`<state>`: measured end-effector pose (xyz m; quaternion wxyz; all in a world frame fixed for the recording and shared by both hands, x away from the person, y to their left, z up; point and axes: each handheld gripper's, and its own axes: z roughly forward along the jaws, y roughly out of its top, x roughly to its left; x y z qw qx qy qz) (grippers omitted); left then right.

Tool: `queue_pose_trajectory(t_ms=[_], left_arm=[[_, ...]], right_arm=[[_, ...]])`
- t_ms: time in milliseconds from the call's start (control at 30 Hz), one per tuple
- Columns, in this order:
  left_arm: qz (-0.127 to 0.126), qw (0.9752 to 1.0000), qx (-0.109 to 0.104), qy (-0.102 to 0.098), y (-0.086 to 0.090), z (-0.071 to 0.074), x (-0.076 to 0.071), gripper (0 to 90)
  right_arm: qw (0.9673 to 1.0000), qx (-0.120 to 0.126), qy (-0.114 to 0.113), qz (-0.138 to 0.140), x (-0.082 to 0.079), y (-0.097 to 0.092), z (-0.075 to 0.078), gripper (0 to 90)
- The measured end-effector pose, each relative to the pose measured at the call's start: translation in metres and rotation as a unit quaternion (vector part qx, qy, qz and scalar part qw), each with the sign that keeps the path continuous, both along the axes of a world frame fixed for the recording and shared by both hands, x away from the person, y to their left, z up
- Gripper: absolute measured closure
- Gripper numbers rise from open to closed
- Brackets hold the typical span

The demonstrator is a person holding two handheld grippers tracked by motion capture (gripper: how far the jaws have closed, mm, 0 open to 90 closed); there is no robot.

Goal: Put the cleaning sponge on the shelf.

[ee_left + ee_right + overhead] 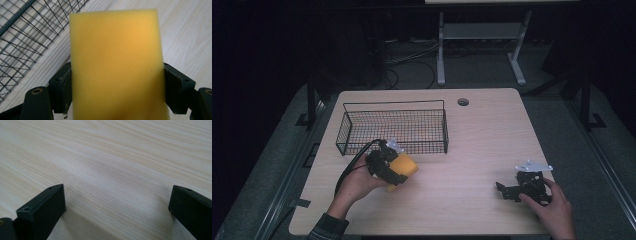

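A yellow sponge block [116, 65] is clamped between the two black jaws of my left gripper [117, 87], their pads pressing on its sides. In the high view the left gripper [393, 170] carries the sponge [404, 166] just above the table, in front of the black wire basket [393, 131]. Over at the table's right front, the right gripper [504, 191] lies low in a hand, pointing left. In the right gripper view its jaws [117, 212] stand wide apart over bare wood with nothing between them.
The light wooden table [472, 150] has a round cable hole [463, 102] near its back edge. The wire basket [22, 37] lies to the upper left in the left gripper view. Beyond the table a white desk frame [482, 45] stands on the dark floor.
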<state>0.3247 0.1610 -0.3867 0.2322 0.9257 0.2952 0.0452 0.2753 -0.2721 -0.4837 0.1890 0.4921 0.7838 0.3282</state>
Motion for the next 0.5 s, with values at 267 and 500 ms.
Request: queue_pose_trajectory(t_ms=[267, 500], left_arm=[[-0.004, 1.0, -0.007, -0.002, -0.003, 0.012, 0.005, 22.9], [-0.006, 0.9999, -0.012, -0.005, -0.003, 0.022, 0.011, 22.9]], right_arm=[[1.0, 0.0, 0.0, 0.0, 0.0, 0.0, 0.0, 0.1], [1.0, 0.001, 0.001, 0.0, 0.0, 0.0, 0.0, 0.1]])
